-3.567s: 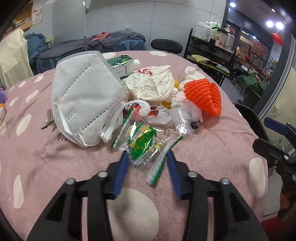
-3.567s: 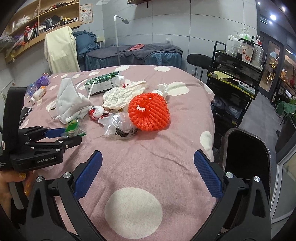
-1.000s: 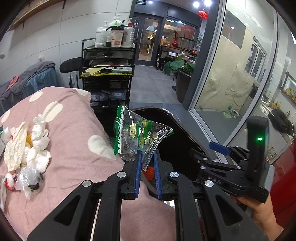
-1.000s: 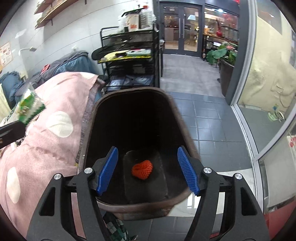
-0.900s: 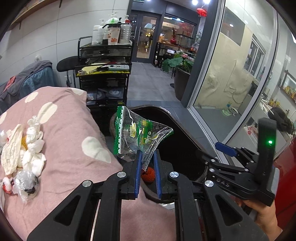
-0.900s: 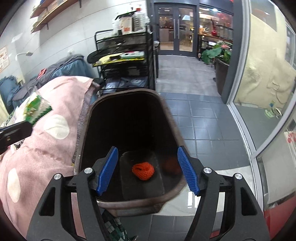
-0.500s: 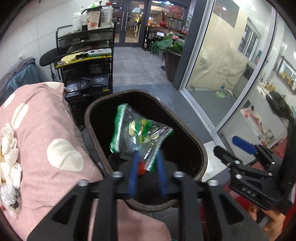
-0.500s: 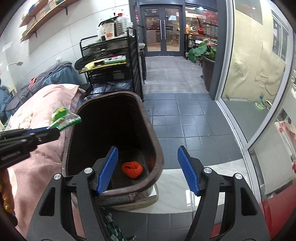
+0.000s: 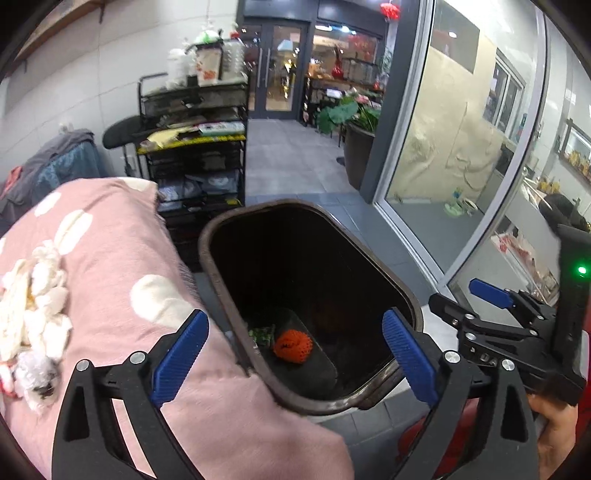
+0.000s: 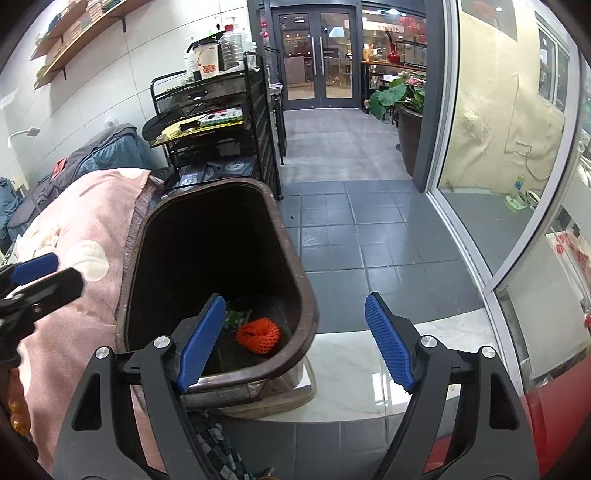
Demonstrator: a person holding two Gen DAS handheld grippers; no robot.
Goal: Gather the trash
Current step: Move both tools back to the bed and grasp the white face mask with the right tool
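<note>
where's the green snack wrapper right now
In the left wrist view it lies at the bottom of the dark trash bin, the green wrapper just left of the orange foam net, beside the pink table edge.

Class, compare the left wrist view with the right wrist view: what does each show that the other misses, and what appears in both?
Only the left wrist view shows the crumpled white tissue heap on the pink spotted tablecloth. Only the right wrist view shows the wooden wall shelves. Both show the dark brown oval trash bin, the orange foam fruit net and green clear wrapper at its bottom, and the black wire cart.
</note>
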